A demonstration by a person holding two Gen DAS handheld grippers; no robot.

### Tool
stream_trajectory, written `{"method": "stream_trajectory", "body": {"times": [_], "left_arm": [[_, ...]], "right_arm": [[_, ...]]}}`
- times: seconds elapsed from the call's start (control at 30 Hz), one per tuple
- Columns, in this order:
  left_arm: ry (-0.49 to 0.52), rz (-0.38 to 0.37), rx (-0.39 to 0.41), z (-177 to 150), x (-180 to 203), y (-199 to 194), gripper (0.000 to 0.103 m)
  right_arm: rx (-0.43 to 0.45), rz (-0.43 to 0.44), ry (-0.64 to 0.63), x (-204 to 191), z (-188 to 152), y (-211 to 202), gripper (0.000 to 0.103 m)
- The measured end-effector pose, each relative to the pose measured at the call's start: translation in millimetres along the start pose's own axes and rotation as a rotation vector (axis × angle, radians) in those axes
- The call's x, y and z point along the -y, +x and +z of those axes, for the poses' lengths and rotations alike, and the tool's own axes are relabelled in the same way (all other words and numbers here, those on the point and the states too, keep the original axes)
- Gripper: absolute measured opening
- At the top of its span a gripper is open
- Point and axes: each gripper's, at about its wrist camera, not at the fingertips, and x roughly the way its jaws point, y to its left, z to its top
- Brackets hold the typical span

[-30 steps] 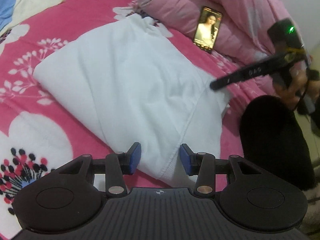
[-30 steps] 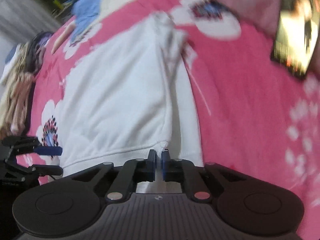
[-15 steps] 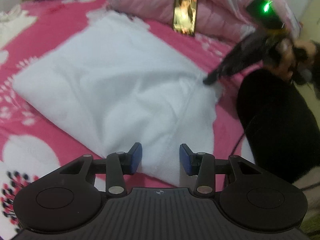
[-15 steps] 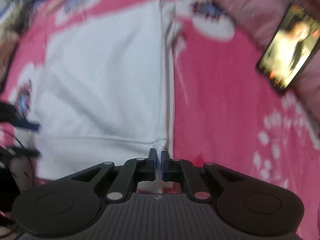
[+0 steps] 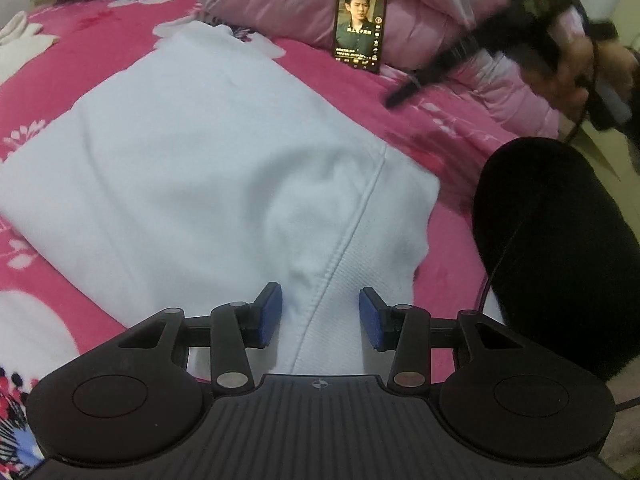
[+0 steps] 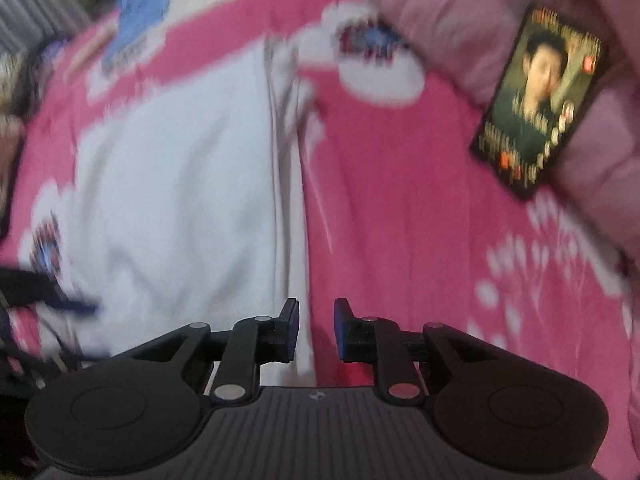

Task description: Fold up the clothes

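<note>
Your white garment (image 5: 208, 168) lies folded flat on the pink floral bed (image 5: 432, 128), a phone (image 5: 360, 24) propped against the pink quilt (image 5: 288, 4). Your left gripper (image 5: 320, 316) hangs half-open over its hem, gripping nothing; your right gripper (image 6: 316, 328) is opening, empty, at the garment's edge. Only the left view shows your dark knee (image 5: 552, 248).

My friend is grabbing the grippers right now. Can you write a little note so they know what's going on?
Left hand-held gripper: open, over the hem of the white top, not pinching it.
Right hand-held gripper: jaws opening, nothing pinched; the top's edge lies just under them.
White top: lies partly folded on the pink floral bedspread. A phone leans on the pink quilt behind.
Left: finish folding; other clothes wait farther up the bed.
</note>
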Motion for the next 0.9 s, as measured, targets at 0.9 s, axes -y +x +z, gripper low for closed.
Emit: {"method": "stream_trajectory", "body": {"times": [0.9], "left_arm": [[-0.042, -0.037, 0.024, -7, 0, 0, 0.055]], "right_arm": [[0.322, 0.024, 0.098, -6, 105, 86, 0.003]]}}
